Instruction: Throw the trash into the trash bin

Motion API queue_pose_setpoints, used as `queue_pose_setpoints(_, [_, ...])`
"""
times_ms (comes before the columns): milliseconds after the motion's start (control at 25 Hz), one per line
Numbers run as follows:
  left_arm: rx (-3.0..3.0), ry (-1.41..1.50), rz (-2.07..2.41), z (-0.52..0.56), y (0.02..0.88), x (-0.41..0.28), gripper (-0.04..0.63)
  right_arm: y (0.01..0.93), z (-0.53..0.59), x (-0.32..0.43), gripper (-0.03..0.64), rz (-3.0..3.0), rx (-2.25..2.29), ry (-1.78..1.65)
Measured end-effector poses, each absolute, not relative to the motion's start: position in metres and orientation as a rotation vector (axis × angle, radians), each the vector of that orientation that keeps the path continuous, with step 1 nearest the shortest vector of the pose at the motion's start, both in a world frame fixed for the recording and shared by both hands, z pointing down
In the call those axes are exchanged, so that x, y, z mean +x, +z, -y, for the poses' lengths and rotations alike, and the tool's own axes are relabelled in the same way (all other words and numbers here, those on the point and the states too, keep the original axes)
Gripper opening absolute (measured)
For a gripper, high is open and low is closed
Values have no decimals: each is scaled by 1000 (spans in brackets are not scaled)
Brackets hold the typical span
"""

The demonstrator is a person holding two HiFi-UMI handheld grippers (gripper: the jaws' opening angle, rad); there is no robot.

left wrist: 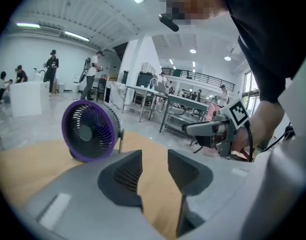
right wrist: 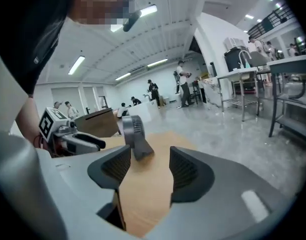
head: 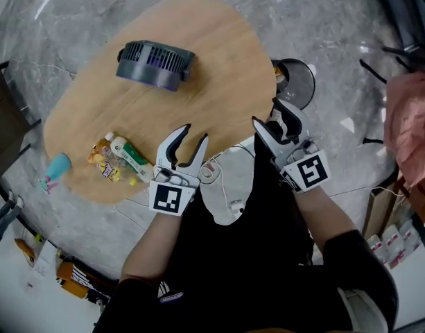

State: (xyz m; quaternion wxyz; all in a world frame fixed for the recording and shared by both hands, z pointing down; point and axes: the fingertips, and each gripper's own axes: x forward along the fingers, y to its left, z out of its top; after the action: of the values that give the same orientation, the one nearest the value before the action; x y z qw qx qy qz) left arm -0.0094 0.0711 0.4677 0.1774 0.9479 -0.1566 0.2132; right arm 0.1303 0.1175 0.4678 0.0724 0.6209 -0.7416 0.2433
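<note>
The person's black-clothed torso fills the lower part of the head view, with both forearms reaching out over the near edge of an oval light-wood bench (head: pixel 219 54).

The left tool (head: pixel 195 134) is held over that near edge, its jaws standing moderately apart with only bare wood showing between them. The right tool (head: pixel 266 113) is raised at the bench's right side. Its jaws are also parted about halfway and grip nothing.

The trash, a small heap of yellow, green and white wrappers and packets (head: pixel 118 161), lies on the bench near its front left edge. It is to the left of the left tool, close but not touching, and well apart from the right tool. A teal bottle-like item (head: pixel 57 166) lies just off the bench's left end on the grey marbled floor (head: pixel 323 19).

Farther out, a grey fan with a purple rim (head: pixel 154 64) stands on the bench, ahead of both tools. The round black trash bin (head: pixel 302 89) stands on the floor against the bench's right edge, just beyond the right tool's tips and across the bench from the trash.
</note>
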Motion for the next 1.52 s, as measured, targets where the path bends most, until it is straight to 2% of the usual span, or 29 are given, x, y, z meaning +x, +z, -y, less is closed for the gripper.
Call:
queue_pose_setpoints(720, [2545,534,1038,-34,457,-193,164,420,-43,-97,247,2631,1517,753])
queue_pose_setpoints(1040, [2506,509,1162,-35,453,-257,178,436,-30,-161,249,2558,1346,704])
queue_pose_setpoints(1520, [2422,581,1283,-37,465,-330,190,493,-31,-227,262,2389,1138,824])
